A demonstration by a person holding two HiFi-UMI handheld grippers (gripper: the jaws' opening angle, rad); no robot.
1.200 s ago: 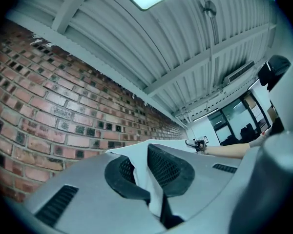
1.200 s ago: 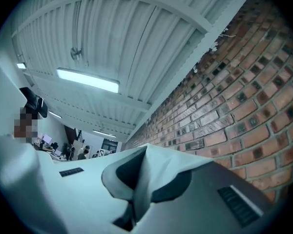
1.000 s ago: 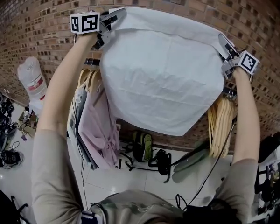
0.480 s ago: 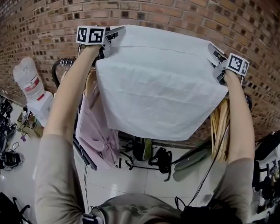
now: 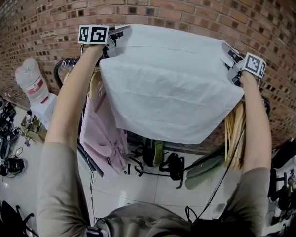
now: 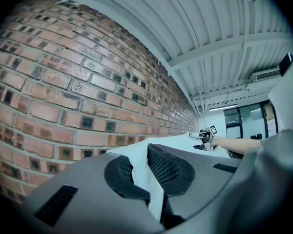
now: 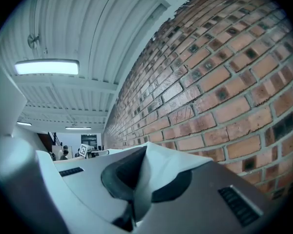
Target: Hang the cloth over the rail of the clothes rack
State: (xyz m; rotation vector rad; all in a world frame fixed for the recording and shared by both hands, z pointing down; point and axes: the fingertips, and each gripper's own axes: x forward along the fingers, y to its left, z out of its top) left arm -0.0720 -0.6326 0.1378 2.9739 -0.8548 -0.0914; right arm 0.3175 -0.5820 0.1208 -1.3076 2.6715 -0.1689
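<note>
- The brick wall (image 5: 187,4) stands close behind the raised cloth. The curved left end of the clothes rack's rail (image 5: 64,65) shows beside the left forearm, and the rest is hidden under the fabric.
- Below, a pink garment (image 5: 101,132) hangs at the left and wooden hangers (image 5: 234,137) at the right. Open floor (image 5: 138,191) lies nearer the person.
- Both arms reach up and forward, well apart, almost straight.
- The left gripper (image 5: 119,33) has its jaws pinched tight on the cloth's upper left corner.
- The white cloth (image 5: 172,83) is spread wide above the rack, its long axis running left to right along the wall and its lower edge sagging toward the person.
- The right gripper (image 5: 230,53) clamps the upper right corner between its 2 jaws.
</note>
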